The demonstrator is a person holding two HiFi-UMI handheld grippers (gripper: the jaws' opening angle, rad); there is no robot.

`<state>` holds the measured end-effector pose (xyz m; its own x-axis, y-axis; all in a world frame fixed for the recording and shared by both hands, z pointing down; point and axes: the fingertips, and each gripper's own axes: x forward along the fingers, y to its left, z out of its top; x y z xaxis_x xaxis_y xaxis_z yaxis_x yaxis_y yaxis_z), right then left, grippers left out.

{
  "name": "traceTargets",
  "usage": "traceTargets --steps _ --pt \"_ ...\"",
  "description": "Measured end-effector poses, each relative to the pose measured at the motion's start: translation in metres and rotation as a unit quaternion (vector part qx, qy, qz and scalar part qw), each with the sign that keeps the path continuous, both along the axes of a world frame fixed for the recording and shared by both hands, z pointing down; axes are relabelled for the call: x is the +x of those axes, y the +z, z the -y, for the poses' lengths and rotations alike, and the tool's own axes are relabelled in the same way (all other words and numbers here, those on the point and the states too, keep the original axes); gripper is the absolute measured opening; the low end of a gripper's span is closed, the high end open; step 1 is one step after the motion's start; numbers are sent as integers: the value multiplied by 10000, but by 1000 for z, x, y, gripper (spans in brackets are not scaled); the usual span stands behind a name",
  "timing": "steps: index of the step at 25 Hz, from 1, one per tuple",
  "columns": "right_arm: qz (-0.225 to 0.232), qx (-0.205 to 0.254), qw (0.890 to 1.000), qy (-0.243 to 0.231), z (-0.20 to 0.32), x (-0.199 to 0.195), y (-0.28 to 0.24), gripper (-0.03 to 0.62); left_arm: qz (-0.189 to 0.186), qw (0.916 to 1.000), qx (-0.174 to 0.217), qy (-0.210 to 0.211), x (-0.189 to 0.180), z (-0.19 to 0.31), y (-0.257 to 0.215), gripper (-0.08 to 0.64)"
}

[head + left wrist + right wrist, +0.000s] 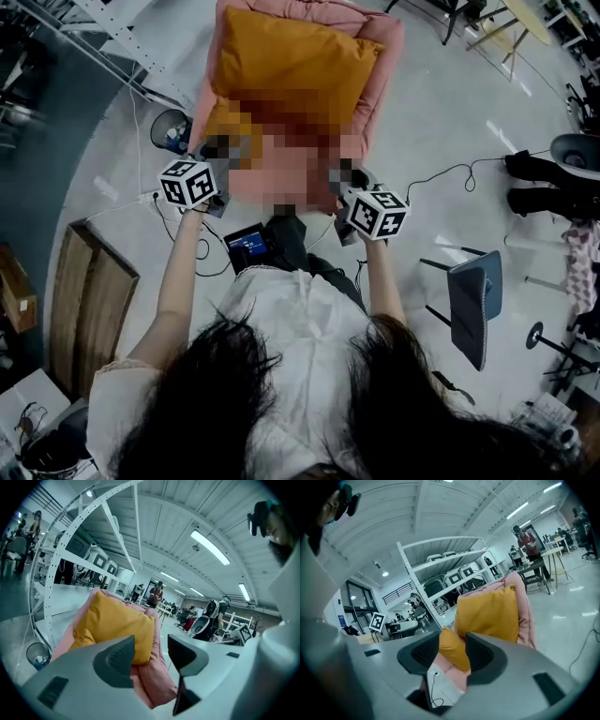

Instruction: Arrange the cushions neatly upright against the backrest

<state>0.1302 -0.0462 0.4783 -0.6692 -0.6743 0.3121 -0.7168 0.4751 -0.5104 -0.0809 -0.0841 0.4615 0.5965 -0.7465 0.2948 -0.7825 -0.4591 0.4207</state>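
A large yellow cushion (295, 66) (115, 620) (490, 611) stands upright against the backrest of a pink armchair (384, 56) (157, 686) (525, 606). A smaller yellow cushion (225, 120) (452, 648) lies low at the seat's left side. My left gripper (217, 155) (151, 651) is held in front of the seat's left edge, jaws apart with nothing between them. My right gripper (342, 178) (450, 651) is in front of the seat's right edge, also open and empty. In the head view a mosaic patch hides the seat and both sets of jaw tips.
A wire waste bin (169, 129) (37, 654) stands left of the armchair by a white shelf frame (61, 573). Wooden boards (89, 300) lie at the left, a grey chair (473, 305) at the right. Cables run across the floor. People move about in the background.
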Motion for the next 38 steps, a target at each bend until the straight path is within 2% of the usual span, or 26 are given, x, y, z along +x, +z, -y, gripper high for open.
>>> traceTargets --steps 3,7,12,18,26,32,38 --pt "47 -65 9998 -183 -24 -10 7 183 187 9998 -60 -97 1 -27 9 225" --pt "111 -175 9991 -366 -45 -23 14 178 225 9991 -138 -340 -9 -50 13 210" --pt "96 -249 9975 -648 -54 -54 16 175 329 9975 -192 -592 -43 -62 15 201" --pt "7 -354 9959 -837 -37 -96 22 175 440 9956 -287 -772 -84 -57 29 201" --pt "-249 -846 9937 -685 19 -176 40 175 851 9939 -482 -506 -148 -22 55 201" --pt "-641 -1117 9900 -576 69 -237 58 176 793 9946 -619 -254 -187 10 76 201" --pt "-1246 -1451 9815 -137 119 -282 88 253 886 9934 -724 80 -211 30 95 201"
